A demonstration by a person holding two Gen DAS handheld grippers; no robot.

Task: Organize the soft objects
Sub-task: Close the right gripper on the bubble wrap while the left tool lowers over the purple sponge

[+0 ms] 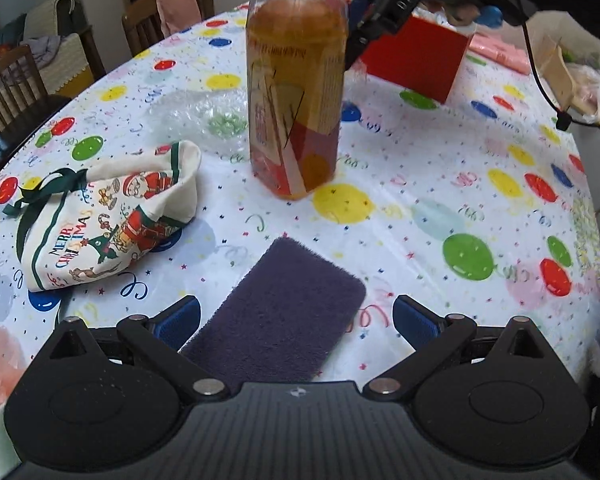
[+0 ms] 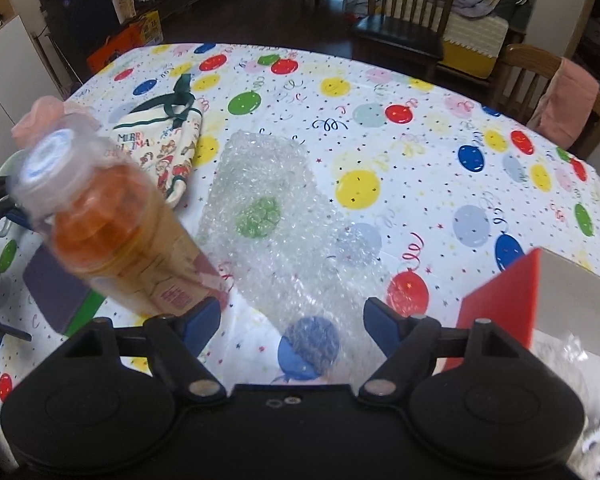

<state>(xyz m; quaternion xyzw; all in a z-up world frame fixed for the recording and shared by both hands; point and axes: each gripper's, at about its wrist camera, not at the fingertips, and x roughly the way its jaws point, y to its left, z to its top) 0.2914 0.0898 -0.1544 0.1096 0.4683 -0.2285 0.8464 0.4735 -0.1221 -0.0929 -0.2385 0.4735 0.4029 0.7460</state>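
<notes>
Your left gripper (image 1: 296,318) stands wide open and holds nothing. Its blue-padded fingers (image 1: 180,318) sit either side of the near end of a purple scouring pad (image 1: 278,316), clear of it on both sides; the pad lies flat on the balloon-print tablecloth (image 1: 440,184). Beyond the pad and to its left lies a Christmas cloth bag (image 1: 108,216) with a green ribbon, slumped on its side. Directly ahead of the pad stands a bottle of orange drink (image 1: 296,92), upright. Behind the bottle on the left lies a sheet of bubble wrap (image 1: 196,114); behind it on the right sits a red box (image 1: 416,56).

Your right gripper (image 2: 292,322) is likewise spread wide and empty, poised above the near end of the bubble wrap (image 2: 272,216), which lies flat between and ahead of its fingers. The bottle (image 2: 112,224) stands just left of the left finger; whether they touch cannot be told. The red box (image 2: 504,296) sits just to the right. The cloth bag (image 2: 160,148) lies farther off on the left.
</notes>
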